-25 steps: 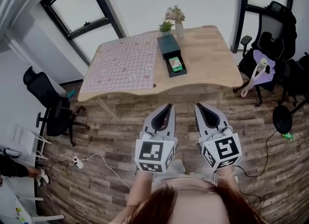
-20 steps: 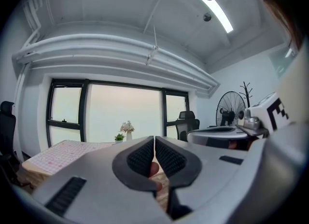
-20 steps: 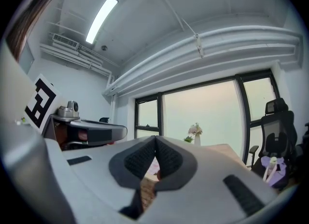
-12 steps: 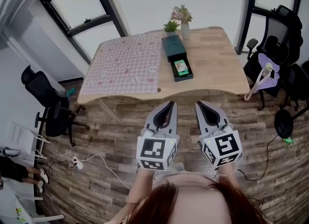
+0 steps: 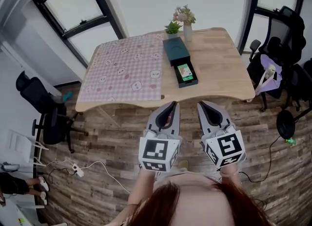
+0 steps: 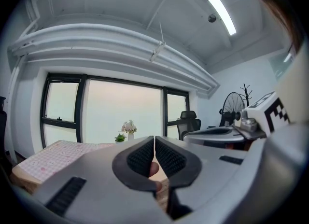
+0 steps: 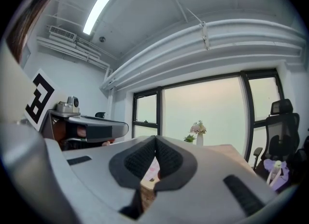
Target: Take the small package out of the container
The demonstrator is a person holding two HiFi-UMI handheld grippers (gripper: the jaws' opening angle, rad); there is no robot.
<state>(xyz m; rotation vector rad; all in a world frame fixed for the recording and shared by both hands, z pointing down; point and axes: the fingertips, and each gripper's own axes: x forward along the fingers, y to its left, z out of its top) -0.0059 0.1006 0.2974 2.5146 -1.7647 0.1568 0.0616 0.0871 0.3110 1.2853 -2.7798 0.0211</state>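
From your head view, the small green package in the long black box container on the wooden tabletop is too small for its print to be read. The grey left claw and right claw hide that container in their own views. The picture's right edge cuts off the black office chair.

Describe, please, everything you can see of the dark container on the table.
The container is a long, dark, rectangular box lying flat on the bare wood of the table, along the right edge of the checked cloth; whether they touch is unclear. Its far half looks closed. Its near half is an open tray holding the small green-and-white package. Material cannot be told from here.
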